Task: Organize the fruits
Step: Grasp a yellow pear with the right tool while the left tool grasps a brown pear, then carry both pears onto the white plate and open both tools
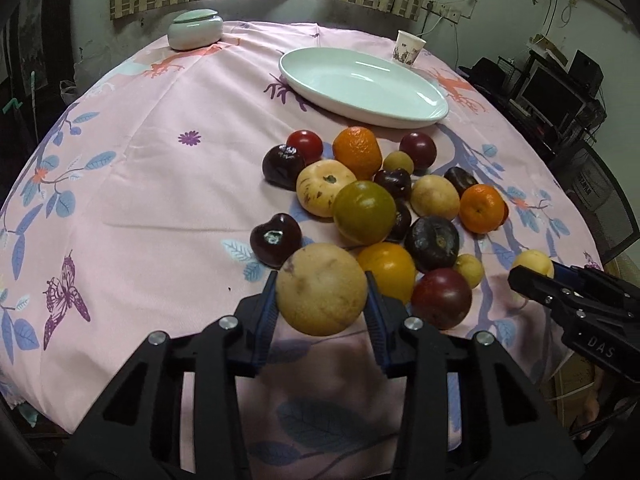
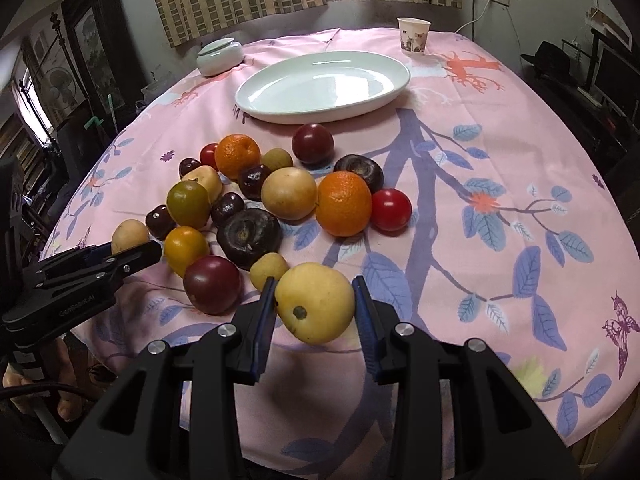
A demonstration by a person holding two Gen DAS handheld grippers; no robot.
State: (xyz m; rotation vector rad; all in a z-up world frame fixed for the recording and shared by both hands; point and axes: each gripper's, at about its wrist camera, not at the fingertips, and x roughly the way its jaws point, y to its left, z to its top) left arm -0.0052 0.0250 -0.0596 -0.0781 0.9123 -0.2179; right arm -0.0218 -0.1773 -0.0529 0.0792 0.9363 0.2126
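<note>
While the left gripper (image 1: pixel 322 300) clamps a tan fruit (image 1: pixel 321 289), the right gripper (image 2: pixel 316 306) grips a yellow fruit (image 2: pixel 315 307) near the fruit pile (image 2: pixel 280 196).

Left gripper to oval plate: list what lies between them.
The left gripper, shut on a tan round fruit, faces the fruit pile in the left wrist view; the pile fills the stretch up to the empty oval plate.
</note>
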